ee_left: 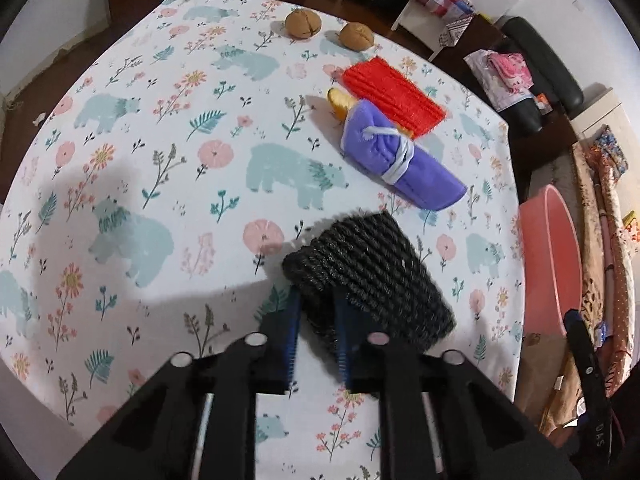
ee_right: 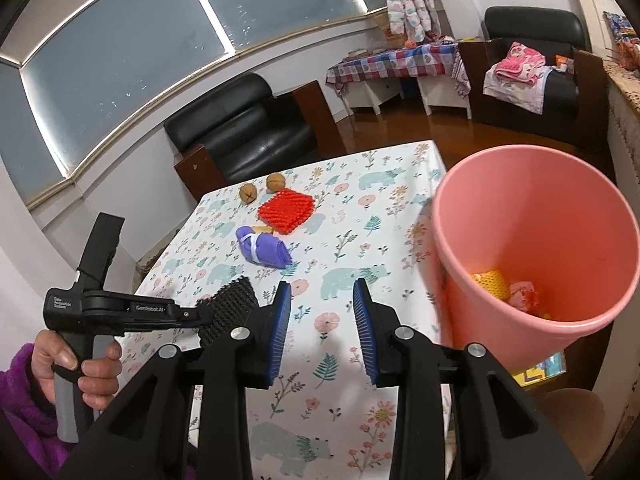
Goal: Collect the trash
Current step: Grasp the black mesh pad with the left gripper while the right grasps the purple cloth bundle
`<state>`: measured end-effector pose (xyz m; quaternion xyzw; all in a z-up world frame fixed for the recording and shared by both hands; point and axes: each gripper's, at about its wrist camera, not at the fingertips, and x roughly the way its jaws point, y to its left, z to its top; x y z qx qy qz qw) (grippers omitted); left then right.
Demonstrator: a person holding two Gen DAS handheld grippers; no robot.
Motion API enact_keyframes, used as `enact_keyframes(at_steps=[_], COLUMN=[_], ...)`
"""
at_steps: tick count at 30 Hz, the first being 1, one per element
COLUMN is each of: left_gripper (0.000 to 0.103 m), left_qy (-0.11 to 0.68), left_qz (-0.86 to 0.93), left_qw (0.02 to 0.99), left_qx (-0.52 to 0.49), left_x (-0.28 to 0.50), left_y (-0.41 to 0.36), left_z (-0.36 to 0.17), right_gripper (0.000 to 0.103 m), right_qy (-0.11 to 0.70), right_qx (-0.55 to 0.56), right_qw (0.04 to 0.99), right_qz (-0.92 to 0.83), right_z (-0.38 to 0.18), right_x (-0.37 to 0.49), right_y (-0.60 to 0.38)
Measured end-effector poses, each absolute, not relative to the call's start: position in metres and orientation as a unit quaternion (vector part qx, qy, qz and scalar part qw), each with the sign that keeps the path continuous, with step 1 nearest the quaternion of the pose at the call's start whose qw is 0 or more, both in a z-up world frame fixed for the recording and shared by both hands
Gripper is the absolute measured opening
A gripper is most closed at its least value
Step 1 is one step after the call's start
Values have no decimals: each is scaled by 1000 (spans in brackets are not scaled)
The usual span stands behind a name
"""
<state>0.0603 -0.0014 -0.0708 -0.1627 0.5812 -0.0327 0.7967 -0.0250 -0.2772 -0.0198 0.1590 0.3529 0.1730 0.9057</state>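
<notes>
My left gripper (ee_left: 316, 320) is shut on a black knitted pad (ee_left: 372, 276) and holds it above the table; the pad also shows in the right wrist view (ee_right: 228, 308). My right gripper (ee_right: 322, 312) is open and empty above the table's near part. A pink bin (ee_right: 532, 248) stands at the table's right side, with yellow and pink items inside; it shows in the left wrist view (ee_left: 552, 264) too. On the table lie a red knitted pad (ee_left: 394, 94), a purple rolled cloth (ee_left: 394, 156) tied with white string, a yellow piece (ee_left: 340, 100) and two walnuts (ee_left: 303, 24).
The table (ee_left: 160, 160) has a bear and flower patterned cloth. A black armchair (ee_right: 240, 128) stands beyond the far edge. A low table with checked cloth (ee_right: 396, 60) and another chair with pink clothes (ee_right: 520, 68) stand further back.
</notes>
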Motion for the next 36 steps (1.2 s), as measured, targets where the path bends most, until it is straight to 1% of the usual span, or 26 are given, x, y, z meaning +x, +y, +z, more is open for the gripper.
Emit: enact_keyframes(at_steps=[11,12,14,16,23,30,31,32,34,36], left_gripper=[9,9,9,9,9,9,9,9,9,9], left_qy=[514,511,506,501,498,496,496,495,494,492], left_qz=[-38,-39,-41,-41,-55,-61,-61,-62,-64,-66], left_qw=[841,843,846,849,849,849,849,849,850,850], left_qx=[-163,-164,-164,-163,-168,-172,-173,-173,-174,-175], left_x=[70,70,70,71,74,76,76,77,76,75], left_y=[39,42,49,53,63,68,69,69,69,68], left_z=[-44,-43,-42,-42,-46,-48,-48,-47,-47,-46], right_gripper=[33,34,42,43,43,43,42,32,19,17], right_qy=[381,386,393,403,432,436,435,436,439,436], right_qx=[142,134,123,110,62,59,57,53,50,55], right_qw=[883,883,880,878,869,861,862,862,862,863], right_qz=[233,232,234,235,235,254,255,254,249,249], right_z=[-18,-19,-24,-28,-48,-55,-55,-55,-55,-53], right_x=[28,36,50,62,97,101,99,96,94,87], right_y=[-230,-223,-214,-205,-175,-161,-159,-157,-155,-156])
